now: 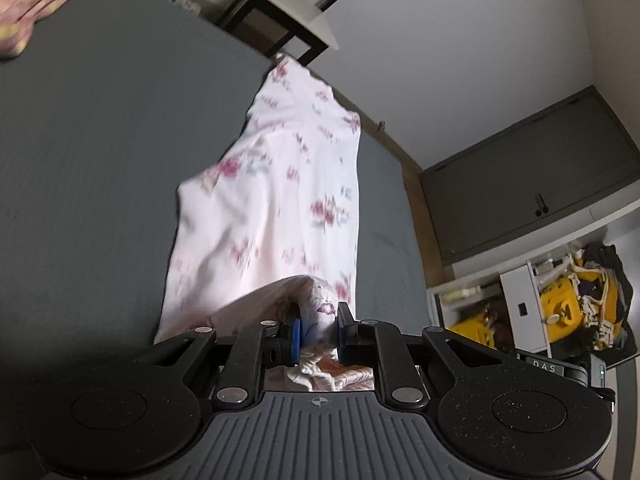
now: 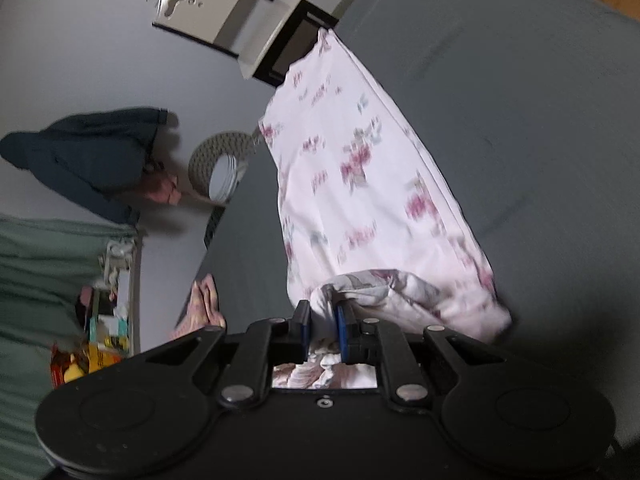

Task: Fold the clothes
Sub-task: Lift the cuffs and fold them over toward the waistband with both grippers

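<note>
A pale pink garment with red flower print hangs stretched above the dark grey bed surface. My left gripper is shut on a bunched edge of it, cloth pinched between the blue pads. In the right wrist view the same floral garment runs away from the camera over the grey bed. My right gripper is shut on another bunched edge of the cloth. The garment's far end is blurred in both views.
A folded pink patterned cloth lies at the bed's far left corner, seen also as pink cloth. A white-topped side table stands past the bed. Shelves with yellow items and a grey cabinet are right. A dark jacket hangs on the wall.
</note>
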The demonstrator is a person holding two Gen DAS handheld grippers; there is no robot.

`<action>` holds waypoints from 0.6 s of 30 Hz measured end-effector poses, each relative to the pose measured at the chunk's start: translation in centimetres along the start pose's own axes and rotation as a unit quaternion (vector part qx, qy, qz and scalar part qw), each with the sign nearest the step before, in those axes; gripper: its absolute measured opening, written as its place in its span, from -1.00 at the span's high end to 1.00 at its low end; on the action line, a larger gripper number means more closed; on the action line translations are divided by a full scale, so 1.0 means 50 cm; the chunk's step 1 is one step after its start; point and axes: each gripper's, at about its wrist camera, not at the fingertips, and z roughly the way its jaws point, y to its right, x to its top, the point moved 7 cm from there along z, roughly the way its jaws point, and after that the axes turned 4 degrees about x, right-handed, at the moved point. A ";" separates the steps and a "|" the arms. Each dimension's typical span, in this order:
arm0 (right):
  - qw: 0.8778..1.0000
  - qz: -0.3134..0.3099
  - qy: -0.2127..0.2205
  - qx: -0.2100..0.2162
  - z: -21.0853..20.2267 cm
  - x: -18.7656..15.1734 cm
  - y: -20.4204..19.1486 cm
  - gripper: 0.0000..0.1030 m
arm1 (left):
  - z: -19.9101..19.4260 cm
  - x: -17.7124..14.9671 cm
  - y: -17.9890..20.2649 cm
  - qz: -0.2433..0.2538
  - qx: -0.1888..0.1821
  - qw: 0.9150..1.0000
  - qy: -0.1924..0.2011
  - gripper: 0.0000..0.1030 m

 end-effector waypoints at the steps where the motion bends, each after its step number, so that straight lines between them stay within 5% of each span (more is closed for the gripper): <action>1: 1.000 0.002 0.006 0.002 0.009 0.013 0.000 0.73 | 0.014 0.013 0.002 0.001 0.003 1.000 0.003 0.71; 15: 0.997 0.072 0.017 0.000 0.193 0.168 0.096 0.72 | 0.212 0.137 -0.025 -0.030 0.052 0.998 0.008 0.71; 18: 0.998 0.049 0.032 0.002 0.205 0.178 0.114 0.50 | 0.244 0.140 -0.033 -0.028 0.057 0.998 0.005 0.71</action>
